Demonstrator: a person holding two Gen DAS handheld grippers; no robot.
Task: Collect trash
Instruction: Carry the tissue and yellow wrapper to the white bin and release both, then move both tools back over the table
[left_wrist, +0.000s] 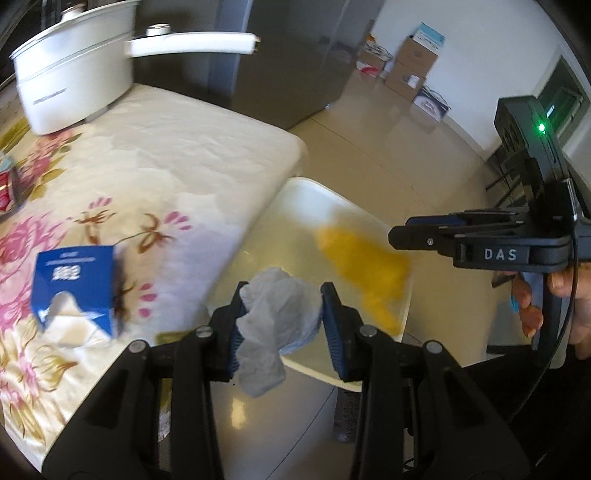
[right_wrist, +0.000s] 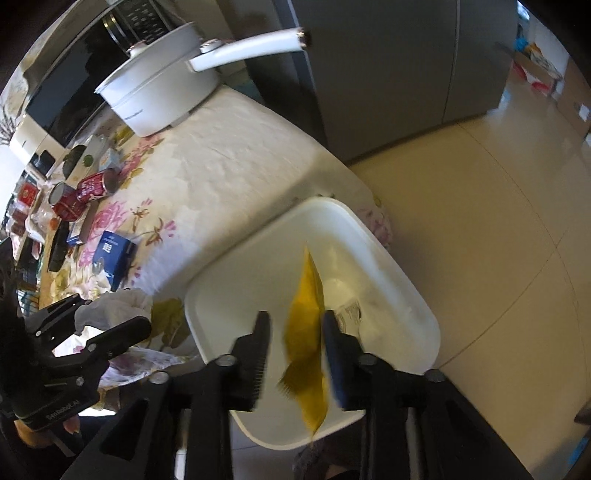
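Over the white bin (right_wrist: 369, 236) beside the table (left_wrist: 177, 147), the right tongs (right_wrist: 295, 354) stand parted, dropping a yellow wrapper (right_wrist: 306, 325); the left tongs (left_wrist: 282, 317), clamped on crumpled tissue (left_wrist: 273, 314), should release next.

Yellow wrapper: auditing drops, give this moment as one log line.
left tool: shut on crumpled tissue | right tool: open, yellow wrapper between its pads | white bin: below

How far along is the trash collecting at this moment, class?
Done: nothing is certain; something pale lies in the white bin, unidentifiable.

In hand: a yellow wrapper hangs between the right gripper fingers, which stand apart, above the bin. The left gripper clamps a crumpled tissue near the bin.

Left: red cans remain on the floral tablecloth.
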